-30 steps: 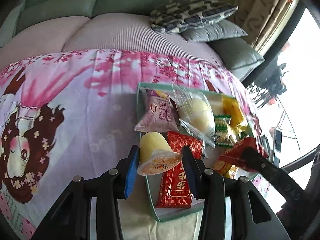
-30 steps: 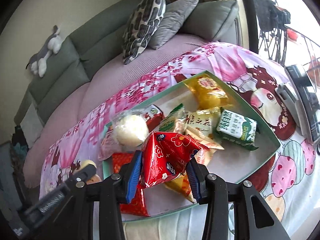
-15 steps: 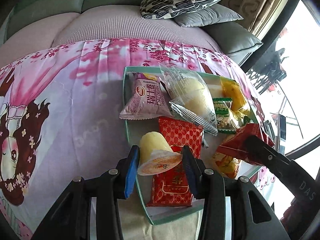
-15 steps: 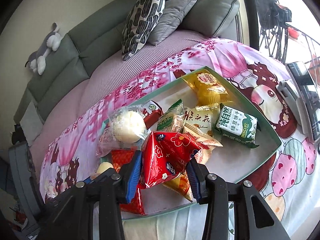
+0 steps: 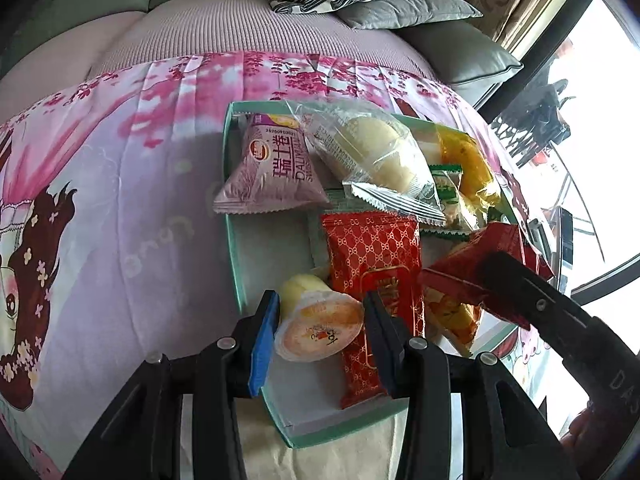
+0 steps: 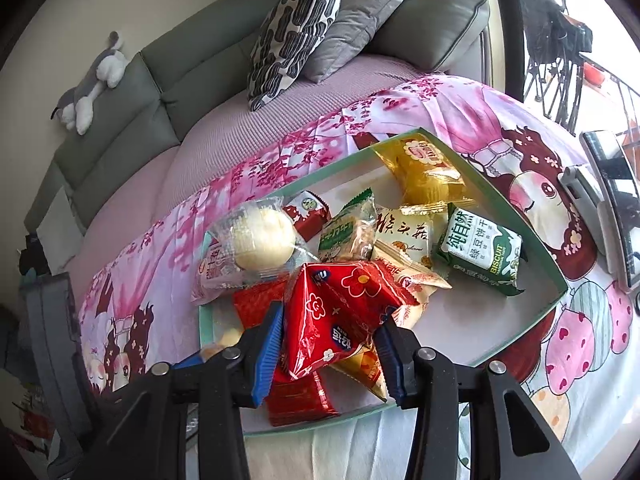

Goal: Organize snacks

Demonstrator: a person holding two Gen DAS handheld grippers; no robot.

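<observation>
— Being gripped by the left gripper [image 5: 318,326]: what?
— A jelly cup [image 5: 316,322], over the green tray [image 5: 234,248].
— Right gripper [image 6: 330,346]?
— Jaws are being opened around a red packet [image 6: 340,312], above that tray.

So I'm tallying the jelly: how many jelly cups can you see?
1. The jelly cup is clamped in the left gripper, over the tray's near left corner. More could lie hidden under the piled packets.

Glossy foil red packet [image 6: 340,316], clear crinkled plastic bun wrapper [image 5: 376,160], matt printed cloth blanket [image 5: 120,208]
</observation>
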